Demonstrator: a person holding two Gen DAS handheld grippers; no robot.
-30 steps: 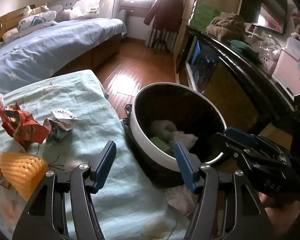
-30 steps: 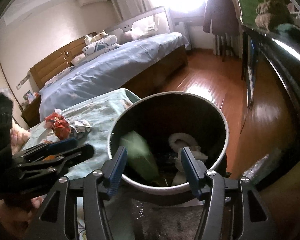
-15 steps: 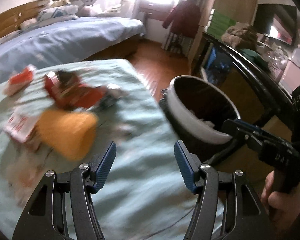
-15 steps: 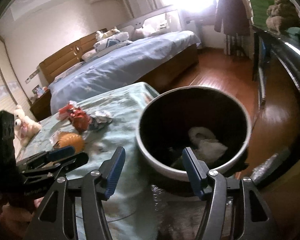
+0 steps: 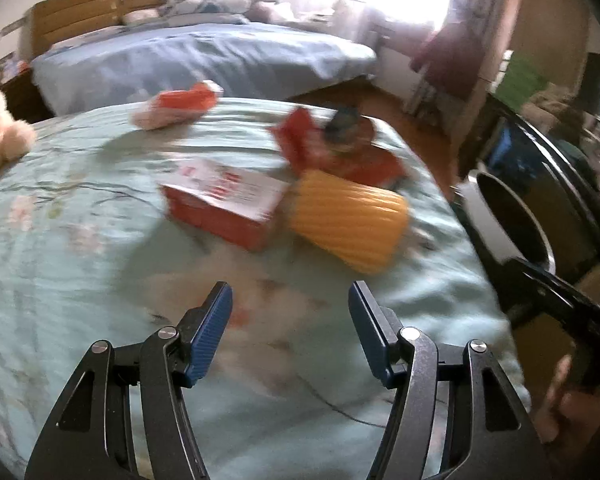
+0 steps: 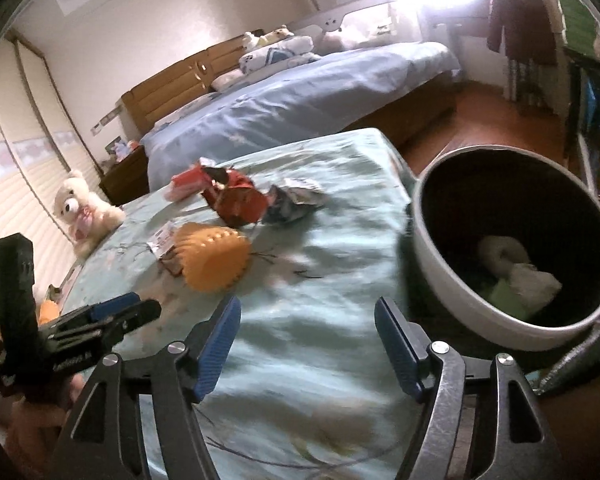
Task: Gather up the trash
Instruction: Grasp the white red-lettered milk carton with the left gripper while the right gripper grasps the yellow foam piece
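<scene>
Trash lies on a pale green cloth: a yellow foam net, a red-and-white box, crumpled red wrappers and a red-white pack. My left gripper hovers open over bare cloth just short of the box and net. My right gripper hangs above the cloth's near edge, its jaws opening with nothing between them. In the right wrist view the foam net, red wrappers and a crumpled silver wrapper lie ahead. The white bin holds several scraps.
A teddy bear sits at the cloth's far left edge. A blue bed stands behind, wooden floor to its right. A dark cabinet runs beside the bin. The left gripper's body shows at lower left.
Both grippers swung left, away from the bin and over the cloth. The trash pile now lies ahead of the left gripper. The right jaws spread wider.
</scene>
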